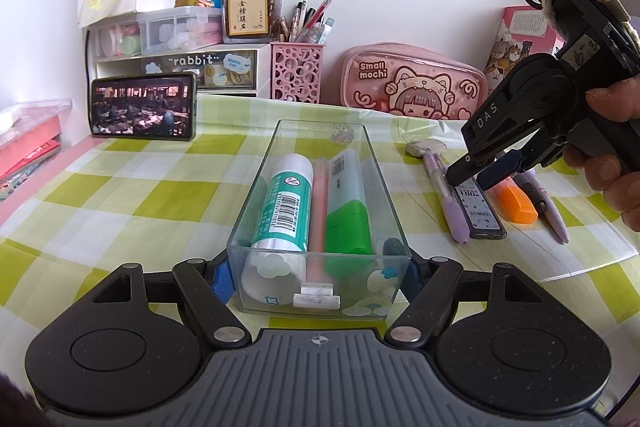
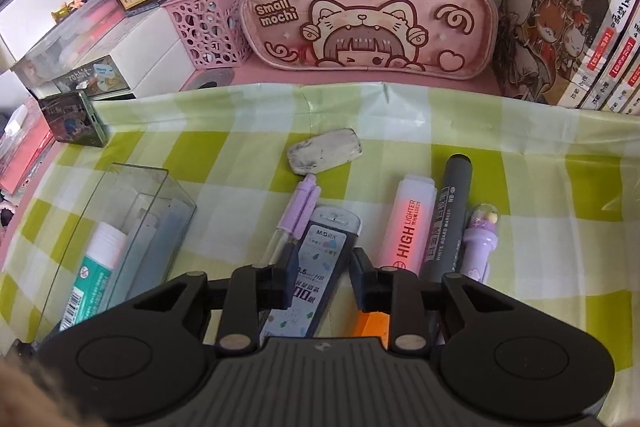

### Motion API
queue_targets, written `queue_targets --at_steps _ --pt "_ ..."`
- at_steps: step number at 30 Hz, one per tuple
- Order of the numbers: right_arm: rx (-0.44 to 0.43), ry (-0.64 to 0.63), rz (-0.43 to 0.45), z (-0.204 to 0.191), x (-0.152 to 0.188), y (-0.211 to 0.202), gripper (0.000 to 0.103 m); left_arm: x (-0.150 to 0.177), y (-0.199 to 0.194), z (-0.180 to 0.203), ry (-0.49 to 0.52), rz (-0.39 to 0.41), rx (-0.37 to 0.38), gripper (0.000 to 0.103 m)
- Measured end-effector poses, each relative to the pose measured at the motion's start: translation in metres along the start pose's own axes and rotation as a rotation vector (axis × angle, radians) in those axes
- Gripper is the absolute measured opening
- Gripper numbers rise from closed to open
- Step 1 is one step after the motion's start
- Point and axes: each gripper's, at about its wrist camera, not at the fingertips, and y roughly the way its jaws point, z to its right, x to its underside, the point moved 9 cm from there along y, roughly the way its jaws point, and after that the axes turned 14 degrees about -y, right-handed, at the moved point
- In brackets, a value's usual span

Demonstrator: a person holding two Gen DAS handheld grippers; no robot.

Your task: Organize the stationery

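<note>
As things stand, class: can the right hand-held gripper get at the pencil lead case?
Probably yes. The right hand-held gripper hangs open right over the pencil lead case, a finger on each side; the purple pen lies tight against one edge.

The right tool (image 2: 321, 277) hangs open over a dark rectangular pencil-lead case (image 2: 316, 267) on the green-checked desk (image 2: 540, 247), its pads either side without touching. A purple pen (image 2: 298, 207), smudged white eraser (image 2: 325, 150), pink highlighter (image 2: 408, 223) and grey whiteboard marker (image 2: 448, 211) lie beside it.
</note>
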Motion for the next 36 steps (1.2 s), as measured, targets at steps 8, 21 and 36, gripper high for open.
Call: queue_targets --at_steps 8,21,36 --pt "0.088 -0.087 0.015 -0.022 -0.003 0.005 0.036 0.001 0.0 -0.001 -0.003 -0.001 0.0 0.074" --pt "-0.033 -0.002 0.153 -0.031 -0.016 -0.027 0.033 0.001 0.0 -0.001 -0.003 -0.001 0.0 0.074" --pt "-0.145 -0.08 0.351 -0.053 -0.024 -0.068 0.033 0.001 0.0 -0.001 -0.004 -0.001 0.0 0.074"
